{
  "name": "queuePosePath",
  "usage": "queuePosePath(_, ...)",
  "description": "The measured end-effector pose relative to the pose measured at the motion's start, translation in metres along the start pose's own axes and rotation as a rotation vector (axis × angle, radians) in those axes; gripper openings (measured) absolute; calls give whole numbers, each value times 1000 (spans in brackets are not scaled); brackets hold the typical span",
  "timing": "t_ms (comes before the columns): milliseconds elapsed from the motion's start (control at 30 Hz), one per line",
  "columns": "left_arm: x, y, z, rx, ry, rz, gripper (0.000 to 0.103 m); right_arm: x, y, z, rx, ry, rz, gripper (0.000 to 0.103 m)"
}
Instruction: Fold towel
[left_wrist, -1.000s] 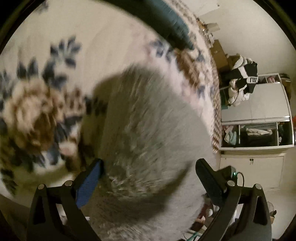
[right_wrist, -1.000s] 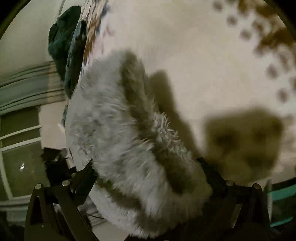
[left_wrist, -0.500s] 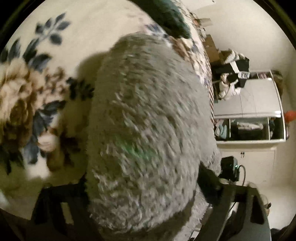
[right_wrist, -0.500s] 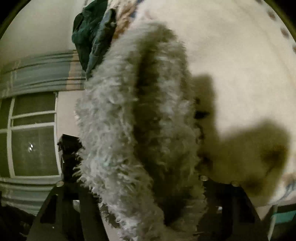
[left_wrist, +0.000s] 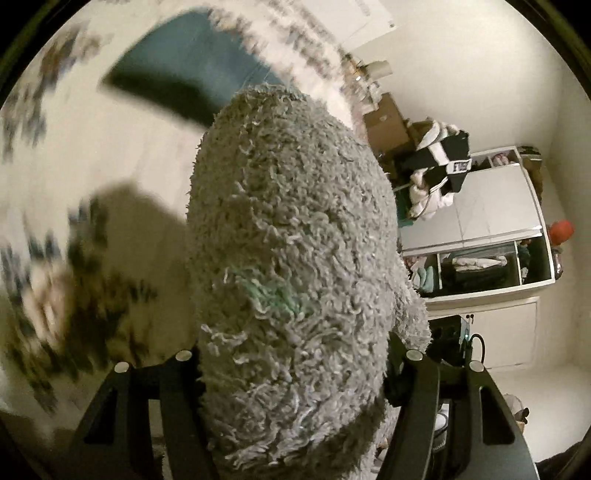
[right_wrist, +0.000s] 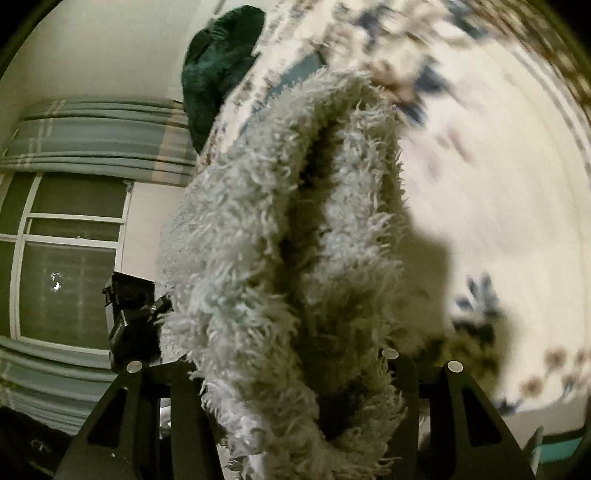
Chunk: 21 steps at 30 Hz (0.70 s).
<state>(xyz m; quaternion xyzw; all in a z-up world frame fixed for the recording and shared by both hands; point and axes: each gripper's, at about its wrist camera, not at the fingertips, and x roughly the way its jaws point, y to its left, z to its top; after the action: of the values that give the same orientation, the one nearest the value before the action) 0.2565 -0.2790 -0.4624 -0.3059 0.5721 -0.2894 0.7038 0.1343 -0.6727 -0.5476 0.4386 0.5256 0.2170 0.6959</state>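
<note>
Because a fold needs two matching corners carried together, we have the shaggy grey towel (left_wrist: 291, 266) pinched at one edge in each gripper and lifted off the bed, so that it fills the middle of both wrist views and hangs between the fingers. In the left view the left gripper (left_wrist: 295, 373) is clenched on a thick bunch of pile, the fabric bulging up toward 12 o'clock and hiding the fingertips; a faint teal patch shows in the pile near the centre. In the right view the right gripper (right_wrist: 295, 384) is likewise clamped on the towel (right_wrist: 280, 258), where two layers meet along a dark crease running from 12 to 6 o'clock, which we judge to be a fold already doubled over. Held high like this, the cloth can swing clear of the floral bedspread (left_wrist: 110, 155), which lies blurred at 9 o'clock in the left view and from 1 to 4 o'clock in the right. A dark teal cloth (left_wrist: 184, 81) rests on the bed at 11 o'clock. Farther out, a white cabinet (left_wrist: 491, 206) stands at 3 o'clock in the left view, and a window (right_wrist: 66, 266) at 9 o'clock in the right.
</note>
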Motion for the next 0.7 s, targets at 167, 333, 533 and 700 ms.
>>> queuePosePath(167, -11, -11, 91, 16, -50, 19, 62, 26, 54, 76, -20, -38, -6, 51)
queuePosePath(333, -4, 3, 195, 9, -86, 27, 62, 83, 102, 157, -35, -71, -18, 51)
queuePosePath(533, 23, 49, 297, -5, -103, 54, 62, 173, 122, 269, -34, -68, -59, 51)
queuePosePath(700, 56, 102, 340, -62, -44, 113, 62, 218, 108, 322, -14, -39, -108, 51)
